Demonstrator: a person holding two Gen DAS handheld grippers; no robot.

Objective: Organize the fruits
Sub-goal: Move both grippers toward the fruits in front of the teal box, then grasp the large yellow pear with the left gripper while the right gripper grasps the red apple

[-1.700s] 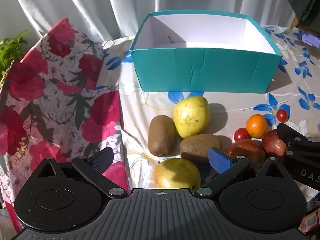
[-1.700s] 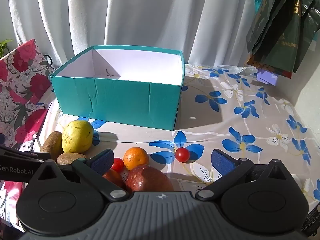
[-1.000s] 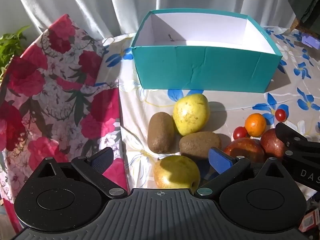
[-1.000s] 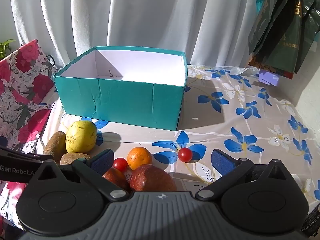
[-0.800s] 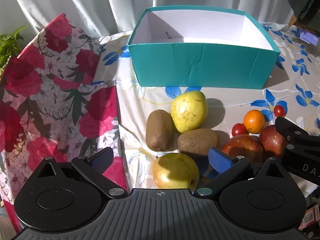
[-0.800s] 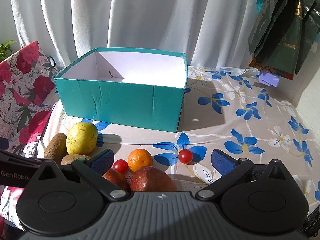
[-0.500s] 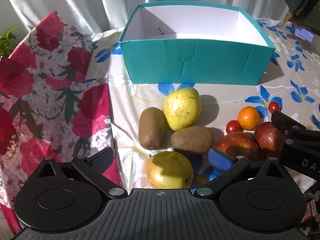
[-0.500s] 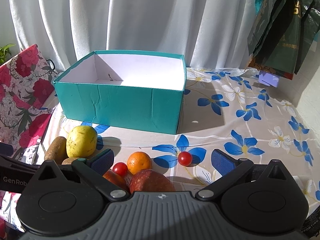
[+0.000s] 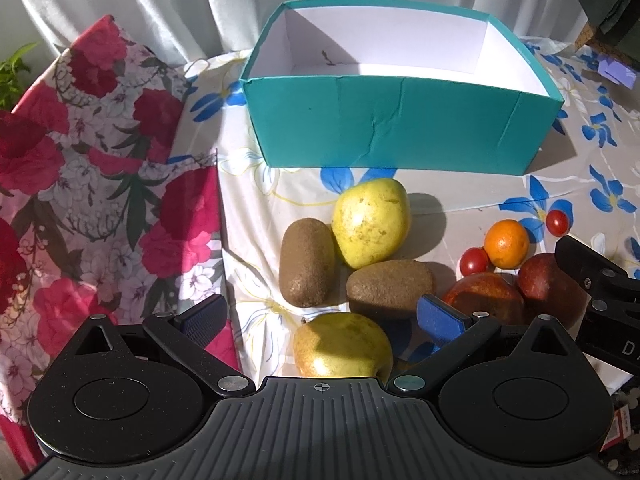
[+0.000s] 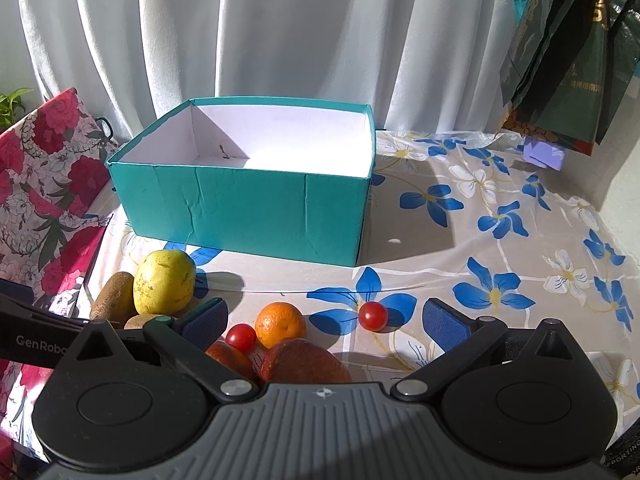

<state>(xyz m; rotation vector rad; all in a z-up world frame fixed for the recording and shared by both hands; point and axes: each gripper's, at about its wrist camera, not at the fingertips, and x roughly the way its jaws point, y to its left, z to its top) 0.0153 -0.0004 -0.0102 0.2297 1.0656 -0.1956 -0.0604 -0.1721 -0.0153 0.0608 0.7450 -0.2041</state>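
Since earlier, your left gripper (image 9: 320,316) has eased back, jaws apart over the near pear (image 9: 342,346); your right gripper (image 10: 326,318) gapes too. You have two pears, two kiwis, two apples, two cherry tomatoes, one orange (image 10: 280,325). At 12 o'clock sits the teal box (image 9: 396,128).

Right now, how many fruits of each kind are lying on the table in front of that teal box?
Yellow-green pears: 2
Brown kiwis: 2
Red apples: 2
Orange: 1
Cherry tomatoes: 2
Total: 9
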